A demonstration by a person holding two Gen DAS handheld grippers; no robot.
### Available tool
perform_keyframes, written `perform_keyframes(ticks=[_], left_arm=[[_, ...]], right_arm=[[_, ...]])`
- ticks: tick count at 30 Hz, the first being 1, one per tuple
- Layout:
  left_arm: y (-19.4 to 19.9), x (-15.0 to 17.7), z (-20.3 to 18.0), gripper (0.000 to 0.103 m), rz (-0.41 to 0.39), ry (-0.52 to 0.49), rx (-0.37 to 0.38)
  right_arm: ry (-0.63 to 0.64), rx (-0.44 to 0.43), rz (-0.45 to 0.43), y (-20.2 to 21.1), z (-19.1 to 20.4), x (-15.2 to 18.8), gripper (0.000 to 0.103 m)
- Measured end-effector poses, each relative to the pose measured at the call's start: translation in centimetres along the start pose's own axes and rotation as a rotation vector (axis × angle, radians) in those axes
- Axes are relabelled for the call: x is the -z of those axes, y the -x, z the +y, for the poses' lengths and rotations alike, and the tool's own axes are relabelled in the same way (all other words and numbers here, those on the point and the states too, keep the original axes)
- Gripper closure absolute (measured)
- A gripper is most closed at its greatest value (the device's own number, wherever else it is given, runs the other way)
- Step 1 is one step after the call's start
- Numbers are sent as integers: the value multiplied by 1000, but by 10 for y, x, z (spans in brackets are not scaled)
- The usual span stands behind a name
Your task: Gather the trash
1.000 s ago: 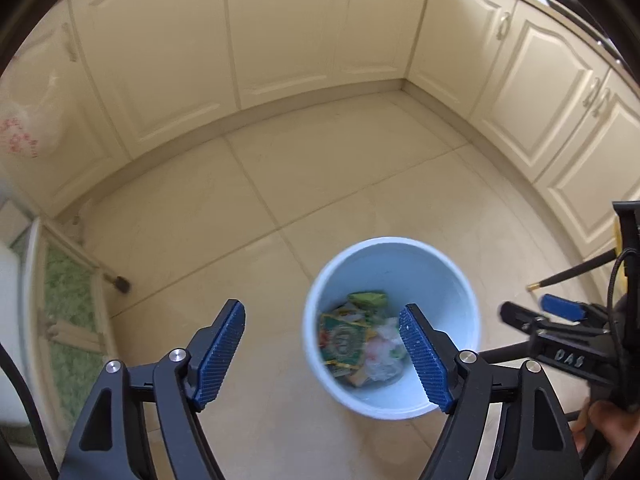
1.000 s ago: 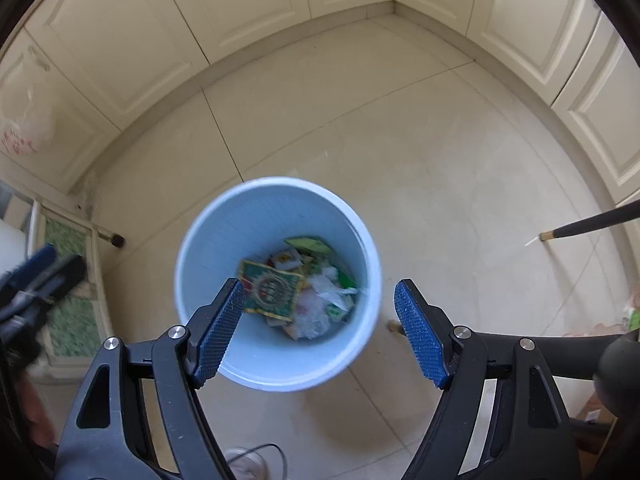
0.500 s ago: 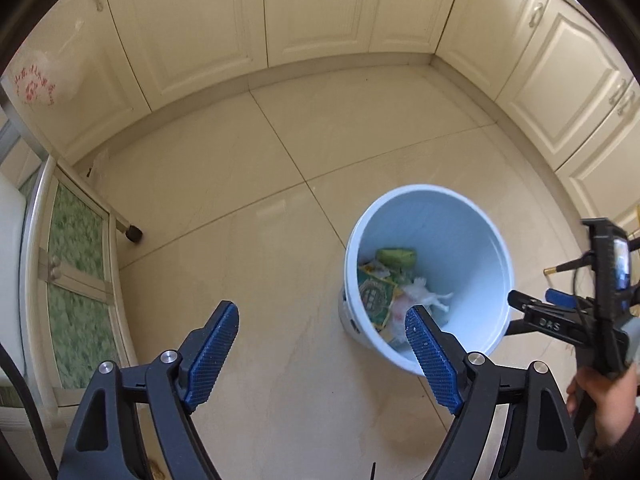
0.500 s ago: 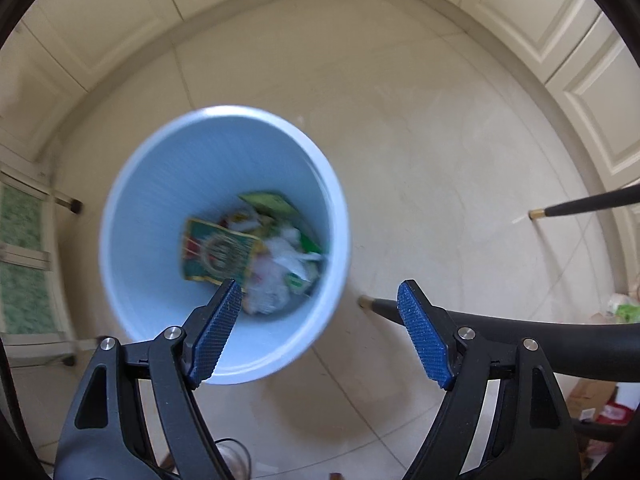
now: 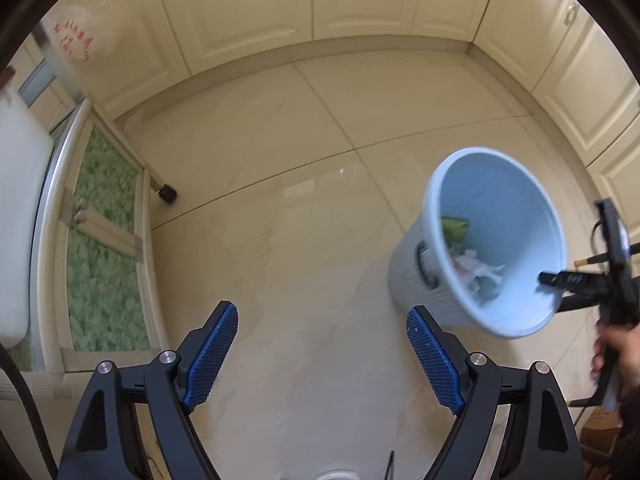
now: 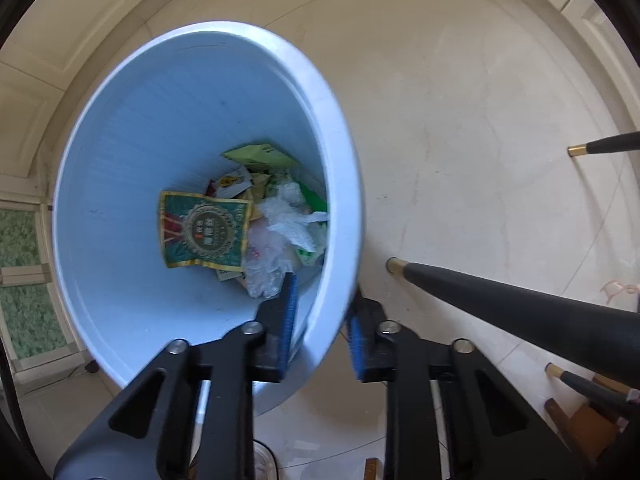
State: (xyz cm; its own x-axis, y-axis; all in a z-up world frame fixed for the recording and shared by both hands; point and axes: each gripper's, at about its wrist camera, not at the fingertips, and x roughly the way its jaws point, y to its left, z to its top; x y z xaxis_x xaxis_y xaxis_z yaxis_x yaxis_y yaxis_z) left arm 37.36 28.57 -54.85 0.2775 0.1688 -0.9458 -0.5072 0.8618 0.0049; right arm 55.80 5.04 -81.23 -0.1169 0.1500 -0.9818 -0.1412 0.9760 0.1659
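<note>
On the tile floor (image 5: 304, 152), bin (image 6: 120, 160) stands, trash (image 6: 248, 224) at its bottom. Right gripper (image 6: 320, 320) closing astride the near rim, one pad inside, one outside: securing the bin. Next move likely a steady lift. Left gripper (image 5: 320, 356) spread, empty, just beside the bin.
</note>
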Motion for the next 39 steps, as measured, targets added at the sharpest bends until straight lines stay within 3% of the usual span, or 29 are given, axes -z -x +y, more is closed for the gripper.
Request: perform_keyframes(ticks=[7,17,19,21,24,26,29,39], left_arm=[[-43,67,59,20,66,44,-14],[-126,233,147,20,247,-39,-92],[-146,261,171,20,281,22,-114],[-168,289,203,20,297,162,-131],[-205,326,251,20,319,362,-234],[-230,346,272,20,347,434,-294],[-269,367,292,20,410,482,-304],[-370,413,333,22,458,531,-332]], right_arm=[[21,36,-10,-2,4,-3,83],[67,140,-13,-9,16,-2,82],[67,152,-14,-12,16,-1,82],[74,165,-17,-14,16,-1,82],[79,167,-21,-14,15,0,82],[80,162,-21,-15,14,-1,81],[80,169,-15,-18,15,-1,81],[61,147,0,-26,14,1,81]])
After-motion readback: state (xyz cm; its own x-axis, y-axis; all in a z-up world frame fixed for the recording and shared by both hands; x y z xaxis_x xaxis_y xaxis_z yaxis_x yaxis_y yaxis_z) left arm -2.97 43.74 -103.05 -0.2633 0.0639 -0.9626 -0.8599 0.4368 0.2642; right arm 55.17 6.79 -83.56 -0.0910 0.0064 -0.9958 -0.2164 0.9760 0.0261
